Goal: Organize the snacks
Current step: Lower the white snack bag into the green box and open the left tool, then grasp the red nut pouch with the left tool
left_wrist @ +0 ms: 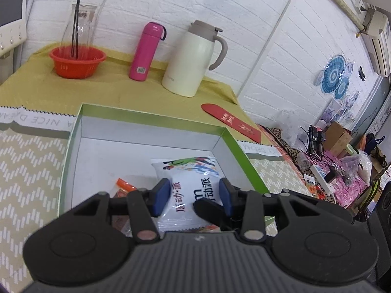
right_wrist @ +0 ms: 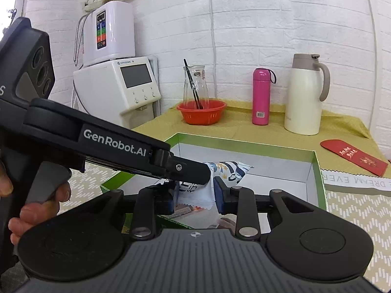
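1. Two grippers are meeting over one snack packet [left_wrist: 185, 168], a white one with black characters and a colourful printed top.
2. Left gripper [left_wrist: 193, 188]: its blue pads [left_wrist: 161, 195] are standing a modest way apart and are pressing on the two sides of the packet, so it is gripping it.
3. Right gripper [right_wrist: 194, 195]: its jaws are standing partly open, and the packet's lower white part is filling the gap between them. Whether the pads are actually squeezing it, I cannot tell.
4. In the left wrist view, one black finger [left_wrist: 207, 208] of the right gripper is crossing in front of the packet's lower right part.
5. In the right wrist view, the left gripper is reaching in from the left, its tip overlapping the packet; the person's hand [right_wrist: 36, 210] is wrapping around its handle.
6. Packet location: it is sitting over the near part of the green-rimmed box [left_wrist: 234, 146] with the white inside. Whether it is resting on the floor or hanging just above it is unclear.
7. An orange-topped wrapper [left_wrist: 124, 185] is lying in the box to the packet's left.
8. Box is sitting on the yellow-green tablecloth [left_wrist: 36, 85], beside a chevron placemat [left_wrist: 24, 171].
9. Along the wall behind, a red basin [left_wrist: 77, 62] holding a glass carafe [left_wrist: 80, 24], a pink flask [left_wrist: 144, 51] and a cream jug [left_wrist: 193, 58] are standing upright; a red envelope [left_wrist: 232, 122] is lying flat near the box's far right corner.
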Tool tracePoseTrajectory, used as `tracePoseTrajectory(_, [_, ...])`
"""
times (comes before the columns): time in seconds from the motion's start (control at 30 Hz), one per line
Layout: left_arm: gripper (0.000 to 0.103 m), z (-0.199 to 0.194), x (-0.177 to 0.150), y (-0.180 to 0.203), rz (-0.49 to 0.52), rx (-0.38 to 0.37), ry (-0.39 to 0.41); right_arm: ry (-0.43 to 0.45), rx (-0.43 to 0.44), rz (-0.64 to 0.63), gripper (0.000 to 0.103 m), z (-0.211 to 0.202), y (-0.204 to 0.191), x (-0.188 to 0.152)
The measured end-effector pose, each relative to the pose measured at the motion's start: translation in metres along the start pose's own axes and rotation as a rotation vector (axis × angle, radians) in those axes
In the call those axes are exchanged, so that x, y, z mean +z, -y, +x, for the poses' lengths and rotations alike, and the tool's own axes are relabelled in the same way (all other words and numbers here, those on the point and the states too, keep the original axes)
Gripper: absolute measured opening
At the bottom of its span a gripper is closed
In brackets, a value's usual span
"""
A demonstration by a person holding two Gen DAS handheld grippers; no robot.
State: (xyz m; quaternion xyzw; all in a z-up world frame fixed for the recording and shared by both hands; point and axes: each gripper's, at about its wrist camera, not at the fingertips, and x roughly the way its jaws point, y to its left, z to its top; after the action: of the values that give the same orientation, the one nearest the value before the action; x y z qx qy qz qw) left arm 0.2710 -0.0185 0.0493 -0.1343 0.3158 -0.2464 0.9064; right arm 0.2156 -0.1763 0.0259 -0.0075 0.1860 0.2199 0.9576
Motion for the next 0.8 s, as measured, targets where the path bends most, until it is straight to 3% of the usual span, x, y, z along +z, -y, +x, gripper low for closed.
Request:
tracePoseTrajectory(0.27, [0.038,0.025,0.002,-0.016,-0.037,0.026,-0.032,-0.081,0.003,0.015,0.056,0.029,0.012,-0.001])
tracePoseTrajectory(0.3, [0.049,0.024,0.002,-0.018,-0.041,0.044,-0.023,-0.094,-0.004,0.017,0.062,0.031,0.013,-0.001])
tracePoseTrajectory(0.33, [0.060,0.022,0.001,-0.019,-0.044,0.061,-0.011,-0.110,-0.011,0.013,0.079,0.033,0.014,-0.002])
tracePoseTrajectory(0.37, [0.079,0.019,0.000,-0.022,-0.051,0.077,0.010,-0.120,-0.019,0.003,0.089,0.033,0.014,-0.004])
tracePoseTrajectory(0.4, [0.088,0.014,-0.001,-0.023,-0.060,0.092,0.036,-0.117,-0.032,-0.009,0.103,0.031,0.013,-0.006])
tracePoseTrajectory(0.47, [0.102,0.005,-0.002,-0.023,-0.061,0.126,0.079,-0.102,-0.049,-0.039,0.103,0.025,0.010,-0.009])
tracePoseTrajectory(0.6, [0.102,-0.005,-0.004,-0.012,0.008,0.206,0.108,-0.080,-0.054,-0.059,0.103,0.017,0.006,-0.012])
tracePoseTrajectory(0.8, [0.102,-0.021,-0.011,-0.001,0.018,0.179,0.084,-0.058,-0.078,-0.045,0.103,0.002,0.007,-0.008])
